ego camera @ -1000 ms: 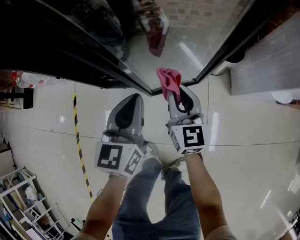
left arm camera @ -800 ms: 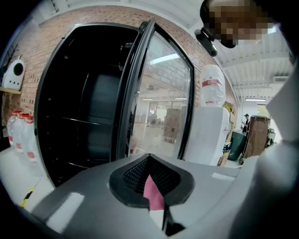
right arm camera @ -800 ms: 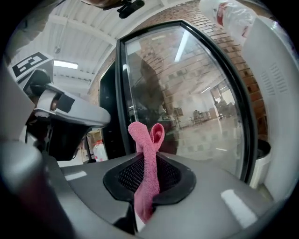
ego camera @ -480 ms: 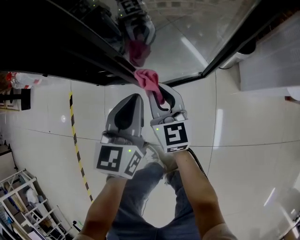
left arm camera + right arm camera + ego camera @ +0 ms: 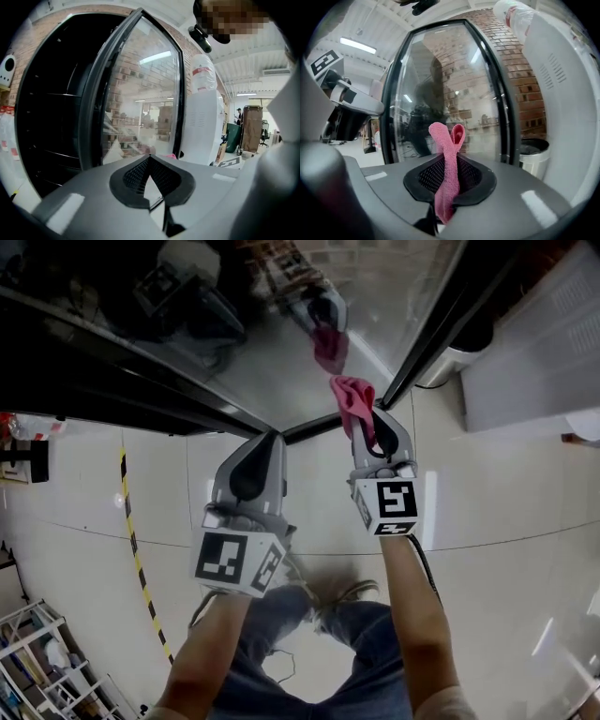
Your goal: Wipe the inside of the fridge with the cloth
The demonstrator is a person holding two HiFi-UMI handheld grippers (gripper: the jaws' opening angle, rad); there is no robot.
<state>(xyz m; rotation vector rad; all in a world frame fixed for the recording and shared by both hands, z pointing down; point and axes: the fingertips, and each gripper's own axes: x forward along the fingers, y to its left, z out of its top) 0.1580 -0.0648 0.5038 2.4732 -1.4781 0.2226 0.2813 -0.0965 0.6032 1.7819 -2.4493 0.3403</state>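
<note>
Right gripper [image 5: 372, 426] pins cloth [image 5: 352, 401] near glass door [image 5: 281, 371] edge (left gripper [image 5: 269, 441] empty).

Dim, edge-warped views; ceiling-light reflections on the fridge door [image 5: 454, 84].

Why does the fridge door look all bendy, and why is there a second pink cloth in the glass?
Right gripper view: the wide-angle lens bows the glass door into an arch. Head view: the second pink shape is the cloth mirrored in the glass, beside bright glare streaks. Left gripper view: the fridge inside is nearly black.
</note>
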